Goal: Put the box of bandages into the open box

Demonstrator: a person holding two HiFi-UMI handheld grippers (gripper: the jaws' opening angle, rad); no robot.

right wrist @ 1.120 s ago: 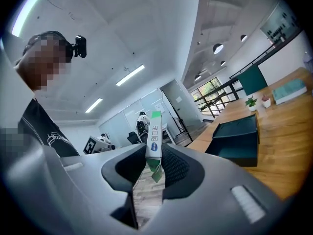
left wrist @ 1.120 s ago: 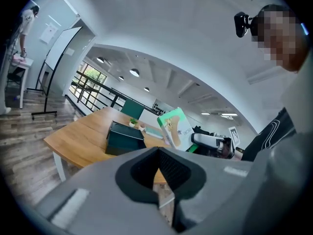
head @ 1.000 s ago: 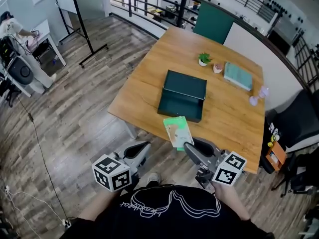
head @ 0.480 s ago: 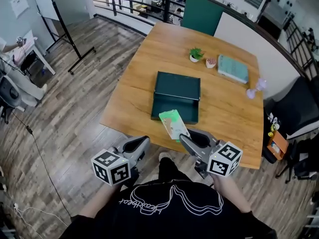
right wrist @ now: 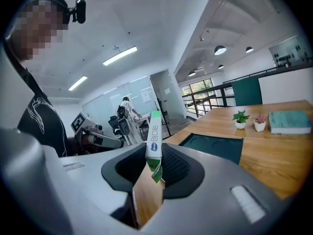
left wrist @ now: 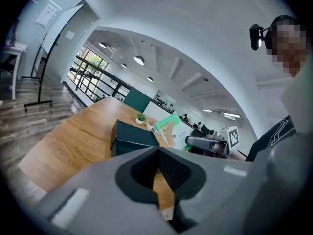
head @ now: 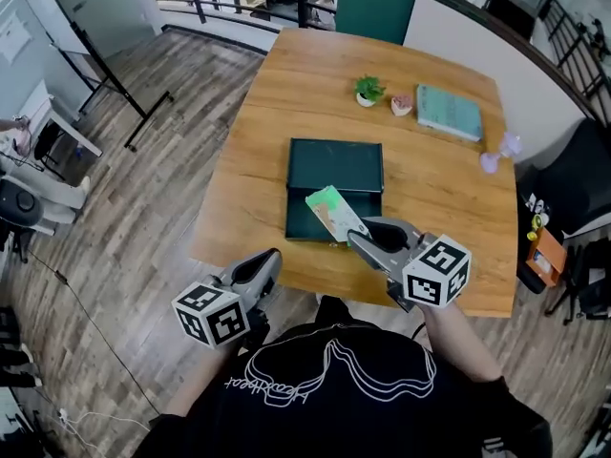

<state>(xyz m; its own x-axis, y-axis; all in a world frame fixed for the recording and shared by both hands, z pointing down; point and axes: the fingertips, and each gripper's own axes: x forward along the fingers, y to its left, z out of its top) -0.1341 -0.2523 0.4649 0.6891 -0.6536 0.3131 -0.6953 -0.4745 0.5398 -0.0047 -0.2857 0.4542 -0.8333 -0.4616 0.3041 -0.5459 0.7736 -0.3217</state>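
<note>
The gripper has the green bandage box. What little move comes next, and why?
Probably carry it a little farther forward. The right gripper is shut on the bandage box, which in the head view sits over the near part of the open box, not its middle. Once over the middle, it could be lowered and let go.

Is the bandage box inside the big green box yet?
Not yet. The right gripper is shut on the bandage box, holding it in the air by the open box's near edge.
</note>
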